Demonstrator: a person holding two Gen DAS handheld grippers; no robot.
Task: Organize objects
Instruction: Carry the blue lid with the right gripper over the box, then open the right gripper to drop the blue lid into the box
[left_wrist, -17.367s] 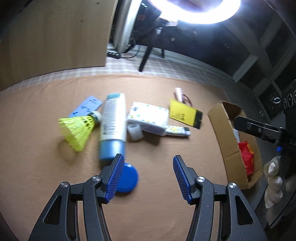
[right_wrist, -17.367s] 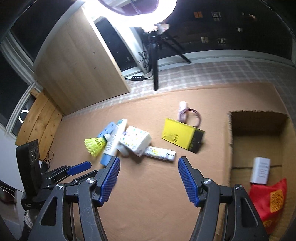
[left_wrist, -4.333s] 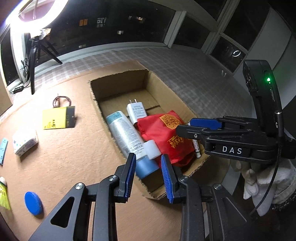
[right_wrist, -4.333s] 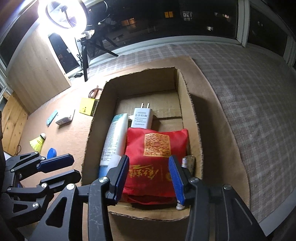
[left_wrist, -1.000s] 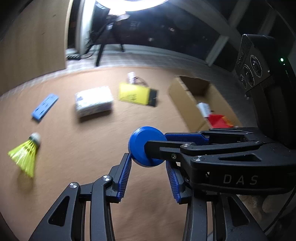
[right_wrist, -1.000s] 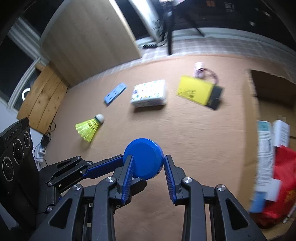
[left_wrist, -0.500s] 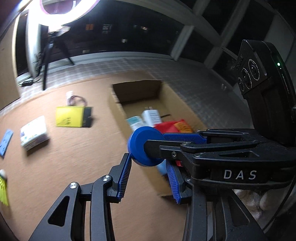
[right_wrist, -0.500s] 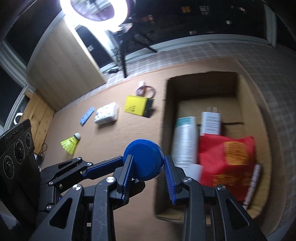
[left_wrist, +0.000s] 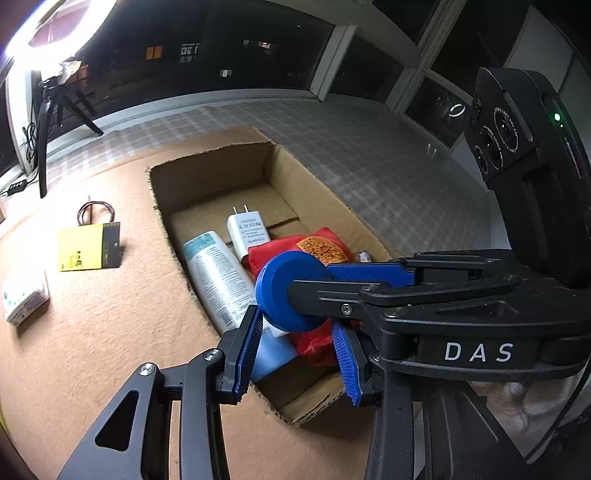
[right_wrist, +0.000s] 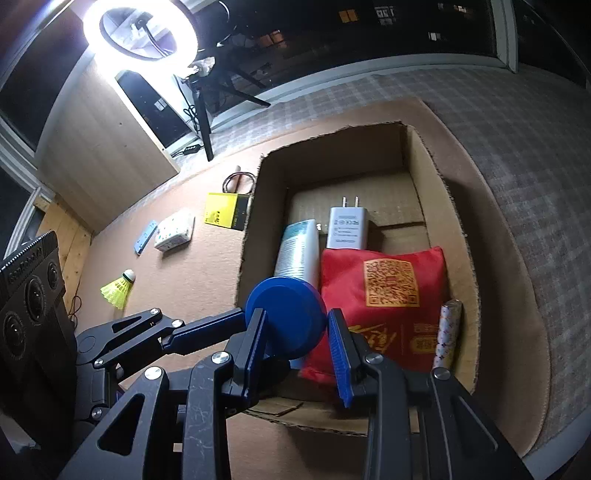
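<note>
Beyond brown carpet (checkered floor), dark windows.

Your blue disc hides the bottle's lower end; red pouch covers the patterned tube's side; white box cut off at the left edge.

Each camera is sitting behind its own hand-held gripper, looking forward and steeply down along the fingers. The left hand-held gripper view is facing the cardboard box from close above its near-left corner; the right hand-held gripper view is facing it from the near end. Both are sharing the box interior and the blue disc between the fingers.
</note>
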